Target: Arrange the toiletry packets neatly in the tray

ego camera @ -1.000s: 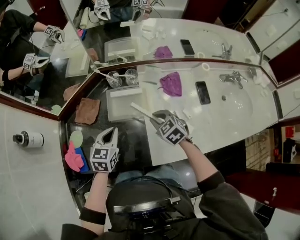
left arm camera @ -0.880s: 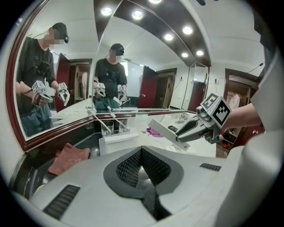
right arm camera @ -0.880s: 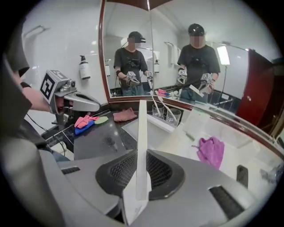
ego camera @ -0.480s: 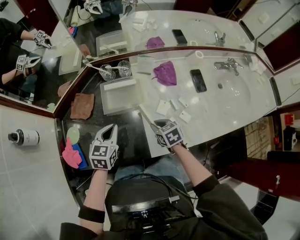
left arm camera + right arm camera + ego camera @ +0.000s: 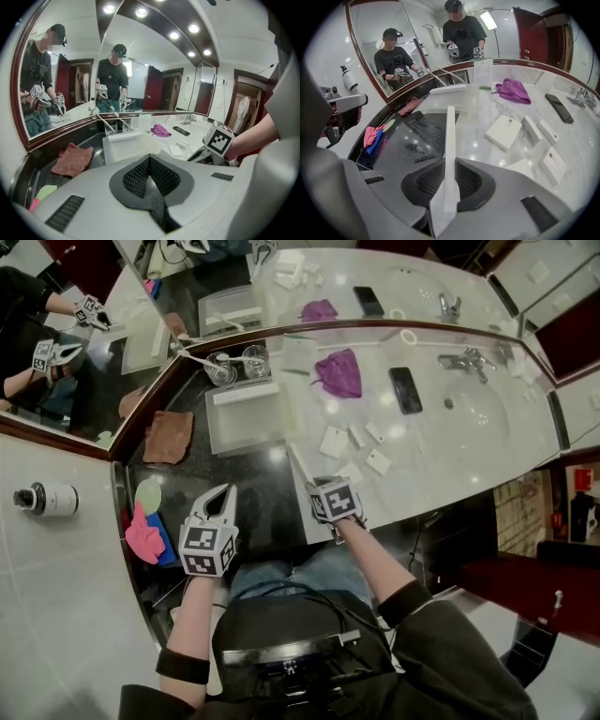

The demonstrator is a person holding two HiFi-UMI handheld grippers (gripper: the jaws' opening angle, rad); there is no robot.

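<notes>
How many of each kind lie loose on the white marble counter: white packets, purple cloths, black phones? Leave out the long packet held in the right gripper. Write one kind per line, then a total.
White packets: 5
Purple cloth: 1
Black phone: 1
Total: 7

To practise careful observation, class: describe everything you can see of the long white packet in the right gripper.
The long white packet is slim, straight and flat, matte like paper or card, shown edge-on in the right gripper view. The right gripper is shut on its near end; the rest juts forward above the seam between dark counter and marble top, pointing toward the tray. Nothing else visibly touches it.
</notes>
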